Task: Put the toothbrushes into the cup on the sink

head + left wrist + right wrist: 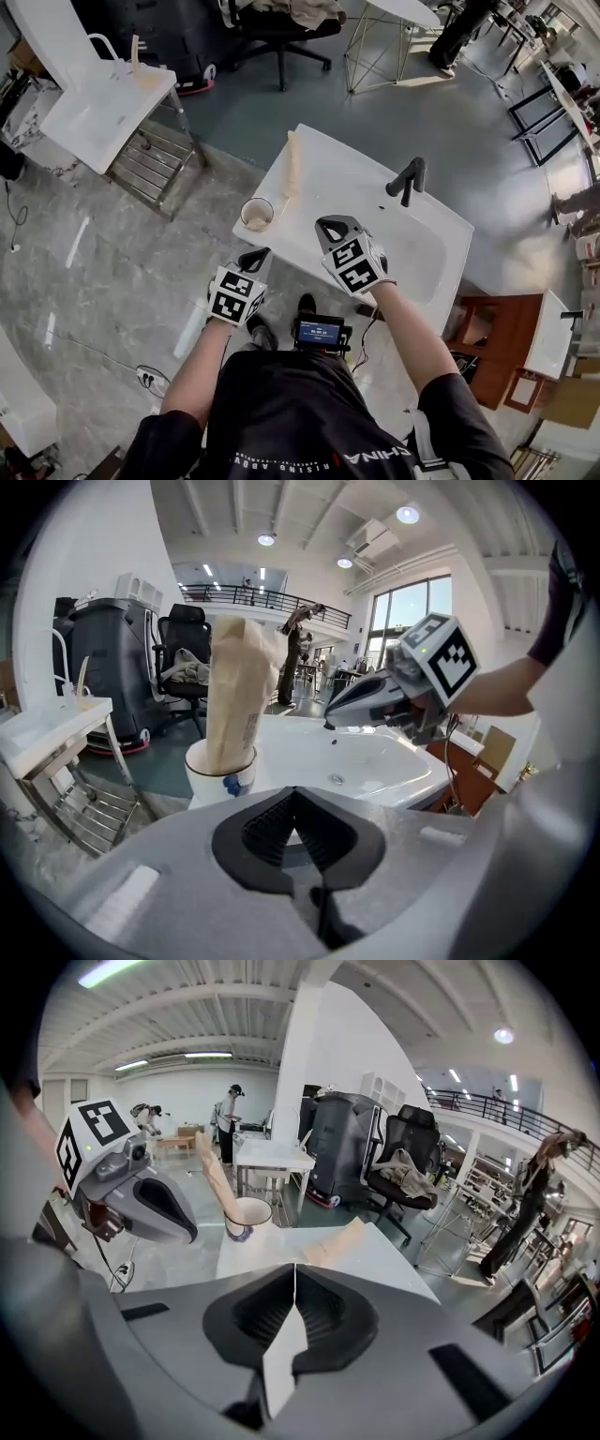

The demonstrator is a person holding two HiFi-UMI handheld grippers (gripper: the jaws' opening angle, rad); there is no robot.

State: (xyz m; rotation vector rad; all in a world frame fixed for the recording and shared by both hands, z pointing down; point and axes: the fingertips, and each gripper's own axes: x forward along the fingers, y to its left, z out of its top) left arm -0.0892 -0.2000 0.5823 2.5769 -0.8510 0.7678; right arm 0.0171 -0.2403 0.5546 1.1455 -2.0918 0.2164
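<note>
A white cup (257,214) stands on the near left corner of the white sink (412,272). One toothbrush in a tan paper wrapper (236,700) stands upright in that cup (221,773). A second wrapped toothbrush (292,164) lies flat along the sink's left rim, also visible as a tan packet (333,1241) beyond the right jaws. My left gripper (255,258) hangs shut and empty just in front of the cup. My right gripper (330,230) is shut and empty over the sink's near rim, right of the cup.
A black faucet (406,180) rises at the sink's far side. Another white basin on a metal stand (103,103) sits to the left, an office chair (277,28) behind, a wooden cabinet (487,347) to the right. A power strip (150,378) lies on the floor.
</note>
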